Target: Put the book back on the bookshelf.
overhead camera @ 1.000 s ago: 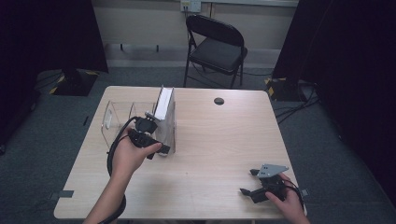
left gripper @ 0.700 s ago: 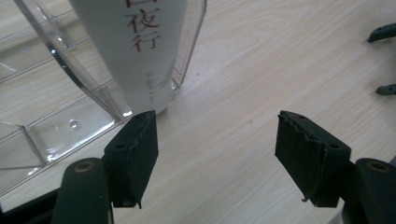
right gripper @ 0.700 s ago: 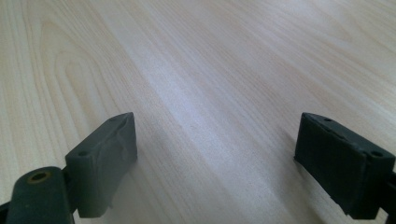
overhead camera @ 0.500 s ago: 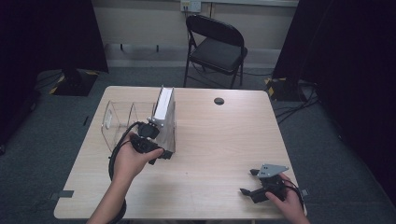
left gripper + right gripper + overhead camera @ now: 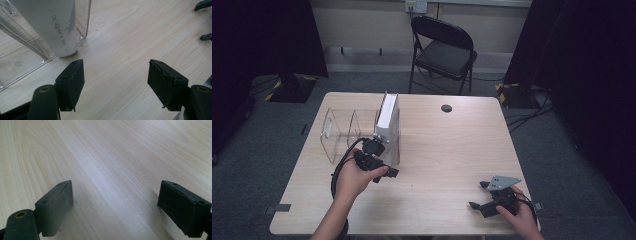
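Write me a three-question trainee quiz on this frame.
1. True or false: the left gripper is clamped on the white book.
2. The book stands in which compartment of the clear acrylic rack? A) nearest the table's left edge B) the one at the end toward the table's middle
3. What lies between the jaws of the right gripper?
Key: 1 false, jaws open, nothing held. 2 B. 3 Nothing but bare wooden table.
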Tool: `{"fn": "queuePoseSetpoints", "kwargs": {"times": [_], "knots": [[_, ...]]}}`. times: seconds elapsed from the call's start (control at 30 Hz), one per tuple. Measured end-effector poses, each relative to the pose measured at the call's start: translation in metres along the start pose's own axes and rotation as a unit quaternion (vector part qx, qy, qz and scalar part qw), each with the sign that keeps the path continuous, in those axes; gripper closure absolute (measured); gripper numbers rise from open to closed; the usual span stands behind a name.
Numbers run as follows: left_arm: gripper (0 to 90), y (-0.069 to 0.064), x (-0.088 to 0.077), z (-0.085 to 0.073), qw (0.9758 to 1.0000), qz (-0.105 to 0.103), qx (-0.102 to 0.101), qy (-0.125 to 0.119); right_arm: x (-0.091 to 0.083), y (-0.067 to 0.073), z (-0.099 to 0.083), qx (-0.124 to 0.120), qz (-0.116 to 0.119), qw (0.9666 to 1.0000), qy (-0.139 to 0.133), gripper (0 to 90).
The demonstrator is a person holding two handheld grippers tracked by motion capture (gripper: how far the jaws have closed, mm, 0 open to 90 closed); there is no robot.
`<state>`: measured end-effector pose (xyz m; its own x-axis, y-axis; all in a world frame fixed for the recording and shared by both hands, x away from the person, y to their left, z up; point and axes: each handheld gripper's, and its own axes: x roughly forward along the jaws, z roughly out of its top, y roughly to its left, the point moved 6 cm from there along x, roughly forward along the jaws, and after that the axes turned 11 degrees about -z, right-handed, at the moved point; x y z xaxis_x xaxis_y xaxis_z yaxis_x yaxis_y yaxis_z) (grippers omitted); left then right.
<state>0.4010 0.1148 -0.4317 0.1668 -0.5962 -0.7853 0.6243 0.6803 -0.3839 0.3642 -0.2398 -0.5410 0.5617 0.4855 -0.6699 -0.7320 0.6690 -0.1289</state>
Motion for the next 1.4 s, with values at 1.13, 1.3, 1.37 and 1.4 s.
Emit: {"fn": "queuePoseSetpoints", "kwargs": {"times": [1.13,1.3,1.37,1.4], "knots": [[26.4,0.006,0.019,-0.040,0.9992,-0.037,0.016,-0.003,0.000,0.000,0.000,0.000,0.001,1.0000,0.001,12.0],[26.1,0.009,0.021,-0.044,0.9989,-0.041,0.022,-0.007,0.000,0.000,0.000,0.001,0.000,1.0000,0.000,12.0],[25.8,0.010,0.022,-0.047,0.9988,-0.041,0.025,-0.007,0.000,0.000,0.000,0.001,0.001,1.0000,0.000,12.0],[25.4,0.010,0.022,-0.048,0.9988,-0.043,0.022,-0.009,0.000,0.000,0.000,0.001,0.000,1.0000,0.000,12.0]]}}
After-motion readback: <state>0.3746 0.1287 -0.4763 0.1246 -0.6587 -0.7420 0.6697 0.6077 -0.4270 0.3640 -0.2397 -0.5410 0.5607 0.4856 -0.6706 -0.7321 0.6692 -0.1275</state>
